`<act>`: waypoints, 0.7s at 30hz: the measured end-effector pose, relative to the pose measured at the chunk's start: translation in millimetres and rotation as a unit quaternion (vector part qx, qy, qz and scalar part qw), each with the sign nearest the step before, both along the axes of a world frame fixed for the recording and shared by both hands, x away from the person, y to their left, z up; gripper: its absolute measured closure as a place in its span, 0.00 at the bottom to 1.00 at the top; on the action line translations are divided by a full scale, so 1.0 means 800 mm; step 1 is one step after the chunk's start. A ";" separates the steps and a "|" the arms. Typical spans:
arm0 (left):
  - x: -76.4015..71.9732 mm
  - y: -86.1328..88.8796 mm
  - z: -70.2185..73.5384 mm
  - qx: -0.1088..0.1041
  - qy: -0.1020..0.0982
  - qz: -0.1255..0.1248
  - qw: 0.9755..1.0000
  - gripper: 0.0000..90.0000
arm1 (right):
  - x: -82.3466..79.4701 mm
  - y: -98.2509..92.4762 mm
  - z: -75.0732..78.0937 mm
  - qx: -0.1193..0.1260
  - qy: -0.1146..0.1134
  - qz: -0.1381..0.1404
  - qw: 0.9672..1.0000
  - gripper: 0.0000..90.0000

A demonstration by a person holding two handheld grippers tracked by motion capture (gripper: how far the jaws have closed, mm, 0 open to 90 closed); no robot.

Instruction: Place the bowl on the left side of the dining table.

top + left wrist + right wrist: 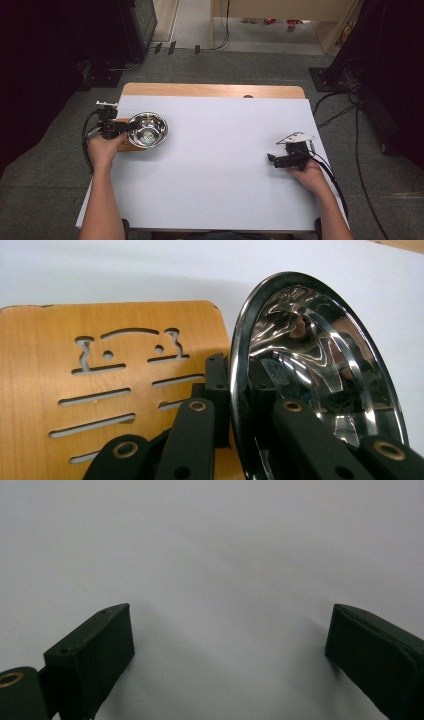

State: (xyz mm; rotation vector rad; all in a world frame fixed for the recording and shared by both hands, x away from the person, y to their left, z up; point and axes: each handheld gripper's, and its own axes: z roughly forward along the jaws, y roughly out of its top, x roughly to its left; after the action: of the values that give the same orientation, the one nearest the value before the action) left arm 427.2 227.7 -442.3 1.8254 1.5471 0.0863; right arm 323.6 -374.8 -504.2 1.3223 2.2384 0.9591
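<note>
The rim of the steel bowl (147, 130) is clamped by the left gripper (125, 126) (above a slotted wooden board (75, 385)). The right gripper (272, 159) is held with jaws spread wide over the white sheet (225, 165).

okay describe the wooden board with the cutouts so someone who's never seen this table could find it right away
Start at the white sheet covering the table and go to its left edge, where the left tool grips the rim of a shiny steel bowl. The wooden board lies flat beneath and beside that bowl. It is the only wooden item on the sheet, with slots cut through it.
</note>
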 end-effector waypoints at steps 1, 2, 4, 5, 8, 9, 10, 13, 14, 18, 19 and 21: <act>0.000 0.001 0.000 -0.001 -0.001 0.001 1.000 0.95 | 0.000 0.000 0.000 0.000 0.000 0.000 1.000 0.05; 0.000 0.002 0.000 -0.002 0.000 0.002 1.000 0.95 | 0.000 0.000 0.000 0.000 0.000 0.000 1.000 0.05; 0.000 0.003 0.000 0.000 -0.002 0.005 1.000 0.95 | 0.000 0.000 0.000 0.000 0.000 0.000 1.000 0.05; 0.000 0.004 0.000 0.001 -0.004 0.007 1.000 0.95 | 0.000 0.000 0.000 0.000 0.001 0.000 1.000 0.05; 0.000 0.008 -0.002 -0.004 -0.003 0.013 1.000 0.95 | 0.000 0.000 0.000 0.000 0.000 0.000 1.000 0.05; 0.000 0.009 -0.002 -0.004 -0.003 0.016 1.000 0.95 | 0.000 0.000 0.000 0.000 0.000 0.000 1.000 0.05; 0.000 0.010 -0.003 -0.004 -0.002 0.020 1.000 0.95 | 0.000 0.000 0.000 0.000 0.000 0.000 1.000 0.05; -0.001 0.016 -0.004 -0.006 0.000 0.026 1.000 0.95 | 0.000 0.000 0.000 0.000 0.000 0.000 1.000 0.05; -0.001 0.017 -0.004 -0.007 0.001 0.028 1.000 0.95 | 0.000 0.000 0.000 0.000 0.000 0.000 1.000 0.05; -0.002 0.024 -0.004 -0.011 -0.001 0.041 0.999 0.95 | 0.000 0.000 0.000 0.000 0.000 0.000 1.000 0.05; -0.002 0.026 -0.004 -0.015 -0.003 0.045 0.999 0.95 | 0.000 0.000 0.000 0.000 0.000 0.000 1.000 0.05; -0.003 0.027 -0.003 -0.011 -0.005 0.051 0.999 0.95 | 0.000 0.000 0.000 0.000 0.000 0.000 1.000 0.05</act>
State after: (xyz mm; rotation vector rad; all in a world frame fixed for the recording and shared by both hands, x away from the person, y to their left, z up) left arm 424.9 249.6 -444.9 1.7264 1.6280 0.1246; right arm 323.5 -374.8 -504.1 1.3226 2.2391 0.9577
